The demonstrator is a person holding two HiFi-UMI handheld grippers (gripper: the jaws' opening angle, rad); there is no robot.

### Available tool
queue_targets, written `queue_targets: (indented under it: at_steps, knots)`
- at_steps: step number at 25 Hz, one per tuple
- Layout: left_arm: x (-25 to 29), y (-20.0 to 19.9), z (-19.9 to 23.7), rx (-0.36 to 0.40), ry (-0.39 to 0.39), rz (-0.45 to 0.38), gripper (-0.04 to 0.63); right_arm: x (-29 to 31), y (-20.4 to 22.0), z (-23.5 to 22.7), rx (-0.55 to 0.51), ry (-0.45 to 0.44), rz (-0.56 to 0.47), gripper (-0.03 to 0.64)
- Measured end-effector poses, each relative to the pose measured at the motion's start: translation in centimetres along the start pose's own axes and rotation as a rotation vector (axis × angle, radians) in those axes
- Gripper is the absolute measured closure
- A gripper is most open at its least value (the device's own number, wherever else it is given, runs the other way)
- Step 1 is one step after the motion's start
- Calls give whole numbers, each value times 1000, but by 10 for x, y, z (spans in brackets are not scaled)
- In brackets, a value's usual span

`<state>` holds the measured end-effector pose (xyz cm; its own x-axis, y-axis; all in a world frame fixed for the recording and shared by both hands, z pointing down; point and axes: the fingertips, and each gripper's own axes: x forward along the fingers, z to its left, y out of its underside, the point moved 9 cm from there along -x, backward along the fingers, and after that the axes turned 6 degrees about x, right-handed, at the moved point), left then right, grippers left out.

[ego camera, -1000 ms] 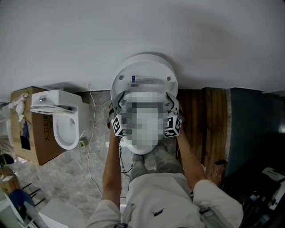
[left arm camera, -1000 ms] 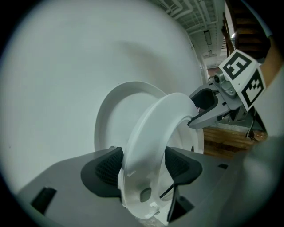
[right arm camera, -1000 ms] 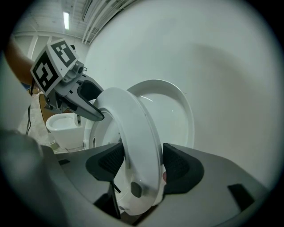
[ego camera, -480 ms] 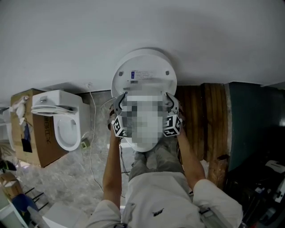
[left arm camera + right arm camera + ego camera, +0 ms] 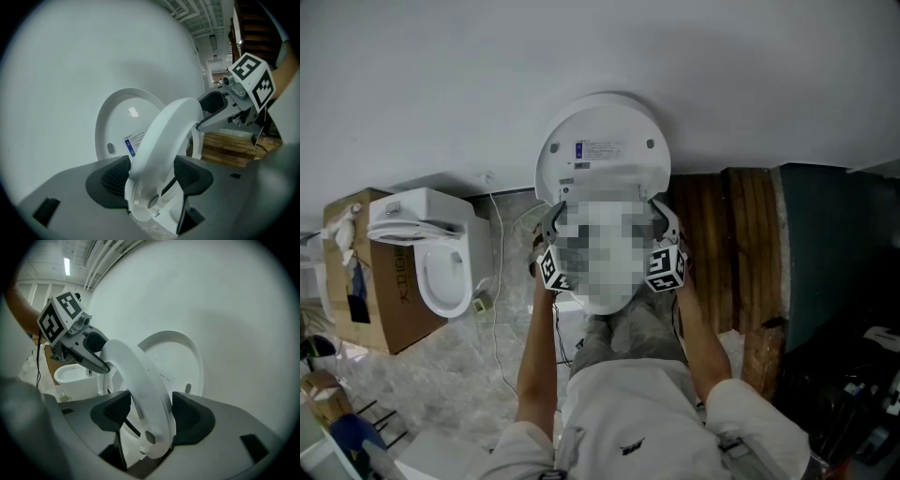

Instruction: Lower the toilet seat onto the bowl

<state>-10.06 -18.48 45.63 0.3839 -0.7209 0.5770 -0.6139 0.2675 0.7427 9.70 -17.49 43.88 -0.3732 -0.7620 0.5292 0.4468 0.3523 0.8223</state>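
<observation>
The white toilet seat (image 5: 164, 136) stands tilted forward, a little away from the upright round lid (image 5: 602, 141) that leans on the wall. My left gripper (image 5: 150, 176) is shut on the seat's left side, with the ring between both dark pads. On the opposite side my right gripper (image 5: 145, 416) is shut on the seat (image 5: 136, 376) in the same way. In the head view the left gripper (image 5: 555, 220) and right gripper (image 5: 660, 214) flank the seat, which a mosaic patch mostly hides. The bowl is hidden.
A second white toilet (image 5: 431, 253) sits on a cardboard box (image 5: 370, 300) at the left. A white cable (image 5: 492, 281) runs down the stone floor beside it. Wooden boards (image 5: 741, 262) and a dark panel (image 5: 825, 253) stand at the right. A grey wall (image 5: 581, 56) lies behind.
In the head view the lid now sits farther from both grippers, so the seat has come forward off the lid. Both grips look unchanged.
</observation>
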Motion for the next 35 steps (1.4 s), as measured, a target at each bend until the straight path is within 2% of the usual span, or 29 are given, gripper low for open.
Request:
queue_targets:
  at_steps: [6,15,20,29,35]
  knots:
    - [-8,6,-11,15,20,2,284,-18,5,11,1,-5,-20,345]
    - [-27,23,-35,36,75,12,282,-46,22,29,42,-71,-25,351]
    - [-37,31,-50,47,82,22,281,-61,31,40,64,-57,-43,380]
    - [-53,51,-73,82,92,18,284,-77,50,60,56,-58,-9,382]
    - [-69,60,-84,95,101,9,308,-87,60,70,53,-54,7,380]
